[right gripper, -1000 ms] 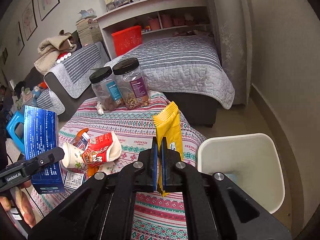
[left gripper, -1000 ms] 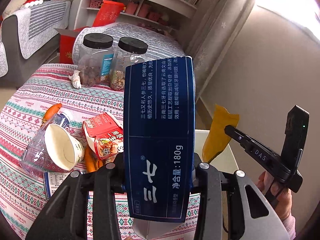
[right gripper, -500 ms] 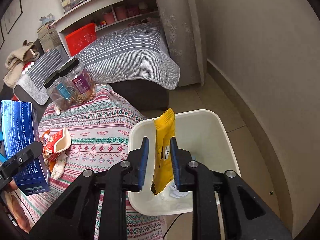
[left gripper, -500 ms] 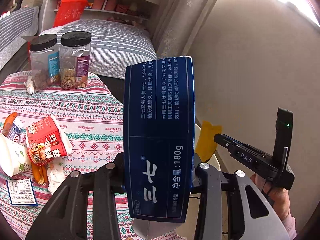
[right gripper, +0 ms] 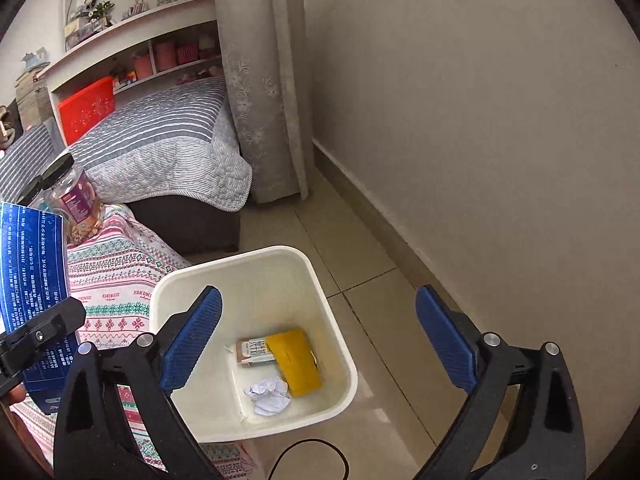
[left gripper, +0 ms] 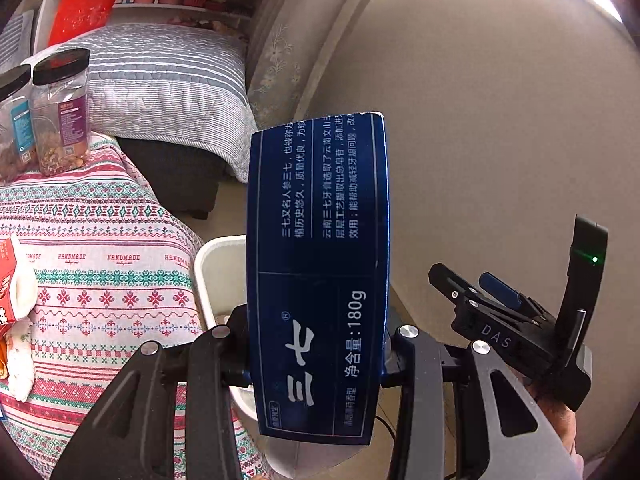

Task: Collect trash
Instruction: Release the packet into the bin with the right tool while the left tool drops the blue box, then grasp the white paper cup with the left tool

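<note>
My left gripper is shut on a dark blue carton with white print, held upright beside the white bin; the carton also shows in the right wrist view. My right gripper is wide open and empty above the white bin. Inside the bin lie a yellow wrapper, a small beige box and a crumpled white paper. The right gripper shows in the left wrist view.
The table with the patterned cloth stands left of the bin, with a red snack packet at its left edge and two black-lidded jars at the back. A grey-covered bed, a curtain and the wall surround the tiled floor.
My right gripper moved over the bin and opened wide; the yellow wrapper dropped into the bin. My left gripper carried the blue carton rightward toward the bin.
</note>
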### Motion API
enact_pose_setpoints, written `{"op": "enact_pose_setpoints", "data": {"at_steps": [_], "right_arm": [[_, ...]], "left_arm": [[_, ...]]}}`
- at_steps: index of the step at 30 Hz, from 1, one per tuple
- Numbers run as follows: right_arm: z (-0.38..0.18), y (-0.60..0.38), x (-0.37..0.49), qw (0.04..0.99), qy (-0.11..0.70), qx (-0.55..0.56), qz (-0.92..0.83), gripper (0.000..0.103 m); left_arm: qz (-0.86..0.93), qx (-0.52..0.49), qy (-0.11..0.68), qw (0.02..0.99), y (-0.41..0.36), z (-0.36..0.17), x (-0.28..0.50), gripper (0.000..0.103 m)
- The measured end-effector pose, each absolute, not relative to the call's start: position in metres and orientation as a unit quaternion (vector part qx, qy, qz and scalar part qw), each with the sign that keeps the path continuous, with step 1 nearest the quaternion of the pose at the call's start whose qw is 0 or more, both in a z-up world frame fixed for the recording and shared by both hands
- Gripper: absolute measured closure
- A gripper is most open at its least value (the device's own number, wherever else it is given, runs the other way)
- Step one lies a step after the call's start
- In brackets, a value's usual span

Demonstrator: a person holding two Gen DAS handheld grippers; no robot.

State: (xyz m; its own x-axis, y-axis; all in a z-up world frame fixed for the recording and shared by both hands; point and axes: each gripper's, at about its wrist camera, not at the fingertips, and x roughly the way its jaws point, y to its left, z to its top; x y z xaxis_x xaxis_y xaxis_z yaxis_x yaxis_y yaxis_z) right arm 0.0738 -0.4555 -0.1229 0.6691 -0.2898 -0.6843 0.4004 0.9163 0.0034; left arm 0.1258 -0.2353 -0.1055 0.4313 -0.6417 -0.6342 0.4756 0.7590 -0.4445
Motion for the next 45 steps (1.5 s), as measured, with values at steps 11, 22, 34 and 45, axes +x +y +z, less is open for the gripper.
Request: {"op": "enact_pose_setpoints", "data": {"at_steps": [11, 22, 34, 45], "right_arm": [[-0.117, -0.451, 0.064, 0.908, 0.346, 0.061, -0.228, 0.007], [-0.108, -0.362, 0.077, 0.929, 0.329, 0.005, -0.168, 0.007], [-0.115, -0.278, 0.100, 0.932, 0.346, -0.029, -0.100, 0.007], [-0.134, -0.211, 0.121, 0.926, 0.371, -0.049, -0.041, 0.007]], "left_arm": [[-0.292, -0.083, 0.384, 0.872, -0.229, -0.090, 0.124, 0.028], [-0.149, -0.008, 0.380, 0.913, -0.152, -0.082, 0.124, 0.022], [-0.039, 0.000, 0.417, 0.908, -0.048, -0.094, 0.128, 0.022], [0.094, -0.125, 0.482, 0.862, 0.063, -0.132, 0.154, 0.016]]}}
